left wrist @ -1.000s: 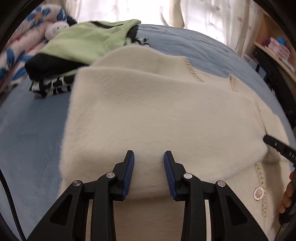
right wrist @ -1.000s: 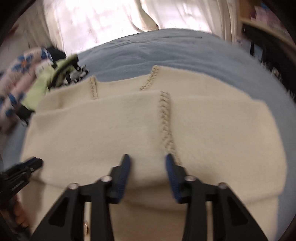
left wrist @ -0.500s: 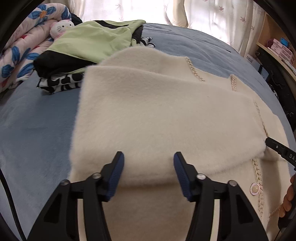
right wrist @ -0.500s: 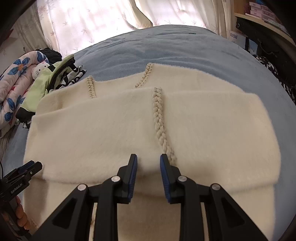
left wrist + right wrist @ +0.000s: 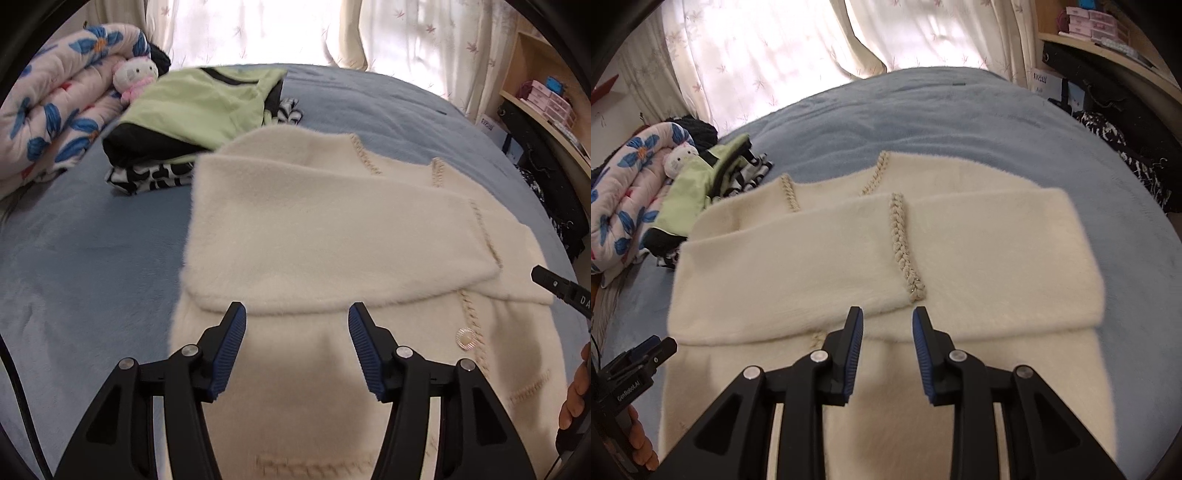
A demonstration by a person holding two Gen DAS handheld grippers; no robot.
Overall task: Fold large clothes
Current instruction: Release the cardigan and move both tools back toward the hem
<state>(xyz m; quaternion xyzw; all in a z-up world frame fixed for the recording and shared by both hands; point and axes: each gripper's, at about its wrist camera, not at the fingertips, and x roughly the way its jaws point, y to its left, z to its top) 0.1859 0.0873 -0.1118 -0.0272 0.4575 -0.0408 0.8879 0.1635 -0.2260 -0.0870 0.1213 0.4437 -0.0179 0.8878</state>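
Cream cardigan (image 5: 332,240) lies half-folded — both claws, left (image 5: 297,345) and right (image 5: 887,347), open, empty; next, grip its near hem.

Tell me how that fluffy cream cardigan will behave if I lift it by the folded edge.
The cream cardigan will likely droop and unfold: its folded flap lies soft and rounded. The fuzzy pile should grip rather than slip on the blue bedspread. It looks thick, so probably somewhat heavy for one tool.
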